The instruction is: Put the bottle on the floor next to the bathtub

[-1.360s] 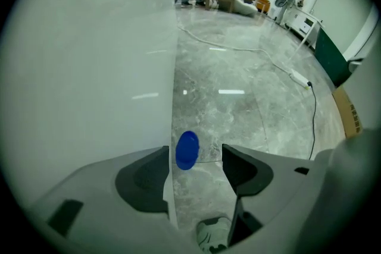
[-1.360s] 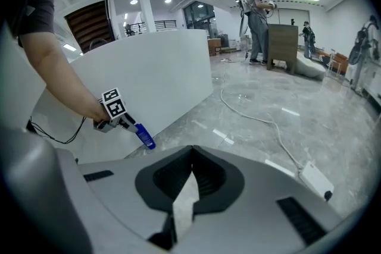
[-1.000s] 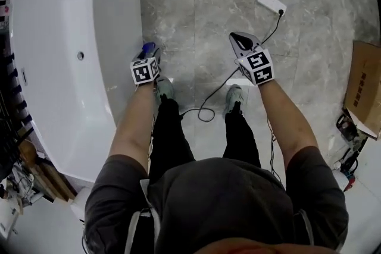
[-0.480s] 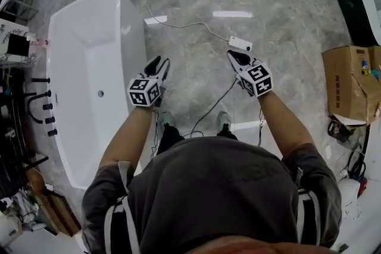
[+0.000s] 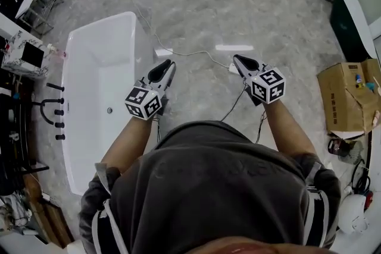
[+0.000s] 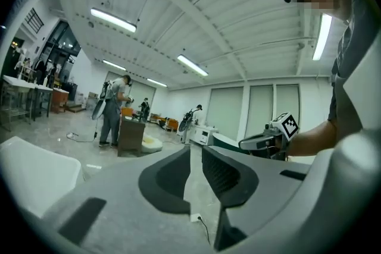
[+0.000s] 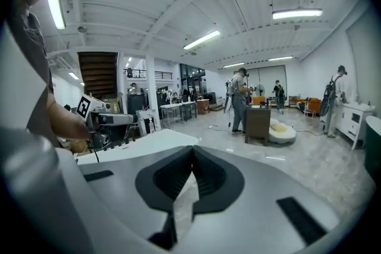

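Beside the bathtub (image 5: 95, 68), left gripper (image 5: 168, 66) jaws just closing; nothing between them

left gripper (image 6: 196, 149): jaws just been closing, narrow empty gap | right gripper (image 6: 250, 142) at right | bathtub (image 6: 36, 175) lower left

I wear a dark grey short-sleeved shirt (image 5: 220, 181) with pale straps (image 5: 110, 224) at both shoulders, and my grey left claw (image 5: 168, 66) and right claw (image 5: 238, 59) have black ribbed pads and each carries a white cube (image 5: 143, 103) bearing black square markers.
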The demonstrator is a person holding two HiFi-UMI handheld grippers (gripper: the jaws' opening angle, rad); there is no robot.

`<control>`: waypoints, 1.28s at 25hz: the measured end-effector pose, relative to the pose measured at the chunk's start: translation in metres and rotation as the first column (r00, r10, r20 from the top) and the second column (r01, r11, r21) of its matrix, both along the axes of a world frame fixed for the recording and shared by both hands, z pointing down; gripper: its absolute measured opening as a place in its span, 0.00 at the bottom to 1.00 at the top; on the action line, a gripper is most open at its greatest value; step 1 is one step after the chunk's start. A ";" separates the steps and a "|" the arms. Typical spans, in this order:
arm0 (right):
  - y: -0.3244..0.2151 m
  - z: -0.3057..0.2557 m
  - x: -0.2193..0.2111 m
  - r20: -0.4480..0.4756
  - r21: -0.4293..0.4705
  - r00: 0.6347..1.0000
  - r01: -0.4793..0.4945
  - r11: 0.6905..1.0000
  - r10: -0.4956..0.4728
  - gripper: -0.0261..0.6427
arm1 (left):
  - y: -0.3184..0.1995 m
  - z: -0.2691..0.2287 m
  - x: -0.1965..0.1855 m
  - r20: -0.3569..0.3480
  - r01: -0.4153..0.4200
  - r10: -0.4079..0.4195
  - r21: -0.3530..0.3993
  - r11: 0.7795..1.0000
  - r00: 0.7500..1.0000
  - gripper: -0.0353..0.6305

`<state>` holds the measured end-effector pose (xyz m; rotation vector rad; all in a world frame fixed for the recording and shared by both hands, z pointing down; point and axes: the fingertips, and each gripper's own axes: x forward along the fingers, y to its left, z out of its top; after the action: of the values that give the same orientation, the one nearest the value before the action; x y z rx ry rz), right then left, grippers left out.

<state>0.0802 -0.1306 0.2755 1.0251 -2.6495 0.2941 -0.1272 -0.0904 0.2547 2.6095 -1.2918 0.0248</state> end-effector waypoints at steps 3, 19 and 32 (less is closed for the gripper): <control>0.007 -0.017 -0.004 0.013 0.022 1.000 0.000 1.000 0.000 0.03 | 0.009 -0.023 -0.011 -0.006 0.004 -0.003 0.031 1.000 1.000 0.09; 0.024 -0.033 0.005 0.052 0.036 0.999 -0.008 0.999 0.006 0.03 | 0.034 -0.047 -0.009 -0.003 0.019 -0.018 0.075 0.997 1.000 0.06; 0.024 -0.029 0.002 0.049 0.027 0.999 0.000 1.000 -0.001 0.03 | 0.040 -0.041 -0.011 0.010 0.030 -0.031 0.069 0.997 0.999 0.06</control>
<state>0.0826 -0.1067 0.2467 1.0385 -2.7047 0.2875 -0.1379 -0.0508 0.2133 2.6501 -1.3594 -0.0111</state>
